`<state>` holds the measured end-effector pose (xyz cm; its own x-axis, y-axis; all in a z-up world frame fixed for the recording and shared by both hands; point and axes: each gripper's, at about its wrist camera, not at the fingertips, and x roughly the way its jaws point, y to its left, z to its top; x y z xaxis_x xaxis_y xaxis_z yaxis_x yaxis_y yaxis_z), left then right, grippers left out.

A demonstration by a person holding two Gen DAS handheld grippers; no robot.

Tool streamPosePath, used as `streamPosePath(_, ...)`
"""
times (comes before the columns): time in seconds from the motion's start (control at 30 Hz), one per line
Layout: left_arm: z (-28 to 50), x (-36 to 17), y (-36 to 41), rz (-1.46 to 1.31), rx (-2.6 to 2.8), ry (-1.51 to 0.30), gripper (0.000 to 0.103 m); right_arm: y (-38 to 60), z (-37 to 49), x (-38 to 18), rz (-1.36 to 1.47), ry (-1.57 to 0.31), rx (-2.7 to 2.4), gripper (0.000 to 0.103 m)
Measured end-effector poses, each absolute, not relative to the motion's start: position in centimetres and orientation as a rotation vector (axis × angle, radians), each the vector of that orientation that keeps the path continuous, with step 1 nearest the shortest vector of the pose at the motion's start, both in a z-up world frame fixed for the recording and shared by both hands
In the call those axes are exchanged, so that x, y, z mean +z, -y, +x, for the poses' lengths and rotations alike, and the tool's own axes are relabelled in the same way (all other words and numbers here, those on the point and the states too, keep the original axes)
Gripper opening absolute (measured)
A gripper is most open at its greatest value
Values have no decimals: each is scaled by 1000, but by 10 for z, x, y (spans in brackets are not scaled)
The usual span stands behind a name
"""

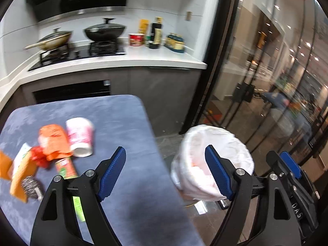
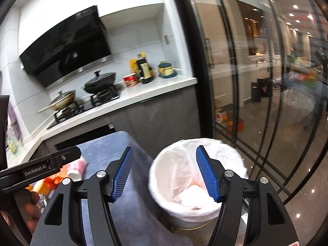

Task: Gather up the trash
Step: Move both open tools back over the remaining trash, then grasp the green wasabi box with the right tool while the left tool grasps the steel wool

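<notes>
A trash bin lined with a white bag (image 1: 215,160) (image 2: 196,176) stands on the floor beside the blue-grey table (image 1: 123,123); some white and pinkish trash lies inside. On the table's left lie a pink-white cup (image 1: 81,136), an orange wrapper (image 1: 54,139), a red crumpled piece (image 1: 39,158), a red-green packet (image 1: 65,168), a yellow carton (image 1: 22,174) and a steel scrubber (image 1: 31,186). My left gripper (image 1: 165,170) is open and empty over the table's right edge. My right gripper (image 2: 163,172) is open and empty above the bin's left rim.
A kitchen counter (image 1: 143,59) with stove, two pans (image 1: 104,30), bottles and a red cup (image 1: 135,39) runs behind. A glass wall with black frames (image 1: 266,82) is to the right. The left gripper's body (image 2: 41,166) and a hand show in the right wrist view.
</notes>
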<state>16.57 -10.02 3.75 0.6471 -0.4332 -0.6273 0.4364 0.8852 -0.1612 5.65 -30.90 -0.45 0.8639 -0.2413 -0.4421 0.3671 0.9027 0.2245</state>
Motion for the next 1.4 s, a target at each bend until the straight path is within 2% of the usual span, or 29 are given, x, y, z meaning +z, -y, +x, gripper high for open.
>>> streamPosePath(0.33, 162, 32, -6, -72, -349, -732, 76, 236, 69, -7, 273, -464, -213, 65)
streamPosePath(0.43, 160, 30, -35, -75, -292, -732, 81, 213, 74, -10, 259, -482, -181, 66)
streamPosePath(0.77, 156, 13, -120, -119, -154, -759, 83, 152, 94, -31, 225, -563, -103, 69)
streamPosePath(1.0, 155, -2, -161, -133, -101, -779, 86, 113, 116, -53, 193, -633, -53, 69)
streamPosePath(1.4, 168, -35, -190, -163, -64, -845, 86, 77, 149, -89, 138, -735, -20, 69)
